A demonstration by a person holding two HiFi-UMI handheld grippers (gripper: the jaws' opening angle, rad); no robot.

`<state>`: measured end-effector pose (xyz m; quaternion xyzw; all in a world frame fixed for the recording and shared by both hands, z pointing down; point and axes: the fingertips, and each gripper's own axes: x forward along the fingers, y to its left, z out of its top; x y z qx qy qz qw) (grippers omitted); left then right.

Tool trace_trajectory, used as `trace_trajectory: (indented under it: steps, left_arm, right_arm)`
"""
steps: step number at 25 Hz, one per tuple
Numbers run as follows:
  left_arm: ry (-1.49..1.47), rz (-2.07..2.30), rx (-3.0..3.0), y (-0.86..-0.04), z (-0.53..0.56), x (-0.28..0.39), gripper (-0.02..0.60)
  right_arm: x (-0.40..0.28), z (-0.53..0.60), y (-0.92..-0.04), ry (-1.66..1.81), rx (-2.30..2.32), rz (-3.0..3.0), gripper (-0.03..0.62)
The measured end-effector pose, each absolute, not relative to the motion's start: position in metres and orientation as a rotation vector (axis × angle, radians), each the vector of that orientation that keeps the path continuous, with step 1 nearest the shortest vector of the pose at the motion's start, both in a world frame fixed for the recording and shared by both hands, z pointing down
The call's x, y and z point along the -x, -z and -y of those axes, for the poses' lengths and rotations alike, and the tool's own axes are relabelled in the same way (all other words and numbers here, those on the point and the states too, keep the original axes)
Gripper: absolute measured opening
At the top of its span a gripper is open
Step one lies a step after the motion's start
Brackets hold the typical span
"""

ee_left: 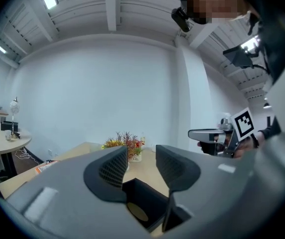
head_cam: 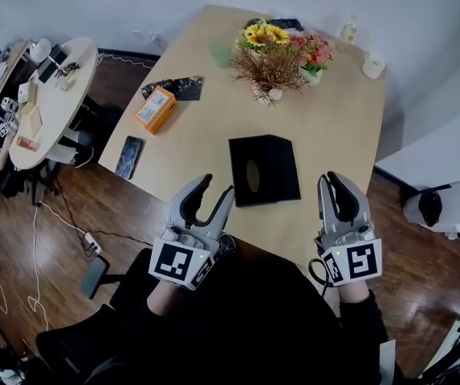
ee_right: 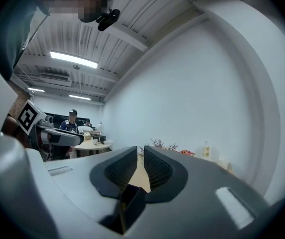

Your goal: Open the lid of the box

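A black box (head_cam: pixel 263 169) with an oval hole in its top lies lid down near the front edge of the light wooden table (head_cam: pixel 334 127). My left gripper (head_cam: pixel 216 187) hovers just off the box's front left corner, open, with nothing between its fingers. In the left gripper view the box (ee_left: pixel 142 203) shows below the spread jaws of the left gripper (ee_left: pixel 141 158). My right gripper (head_cam: pixel 331 177) is a little to the right of the box, clear of it. In the right gripper view the right gripper (ee_right: pixel 141 163) has only a thin, empty slit between its pads.
Two flower pots (head_cam: pixel 274 54) stand behind the box. An orange carton (head_cam: pixel 155 108) and a phone (head_cam: pixel 128 157) lie at the table's left side. A white cup (head_cam: pixel 373 66) and a bottle (head_cam: pixel 348 29) are far right. A cluttered round table (head_cam: pixel 53 95) stands left.
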<state>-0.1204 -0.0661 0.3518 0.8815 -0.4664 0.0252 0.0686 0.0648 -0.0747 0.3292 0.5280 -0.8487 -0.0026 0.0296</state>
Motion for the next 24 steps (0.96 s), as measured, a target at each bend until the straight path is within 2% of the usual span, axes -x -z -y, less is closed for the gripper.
trace_trajectory:
  steps: [18,24]
  left_arm:
    - [-0.157,1.409,-2.679,-0.354,0.070,0.109,0.156]
    - [-0.103,1.405,-2.721,-0.351,0.067,0.105,0.155]
  right_arm:
    - [-0.061,0.078,-0.335,0.057,-1.596,2.615,0.034]
    - [-0.061,0.077,-0.336,0.067,-1.584,2.616,0.032]
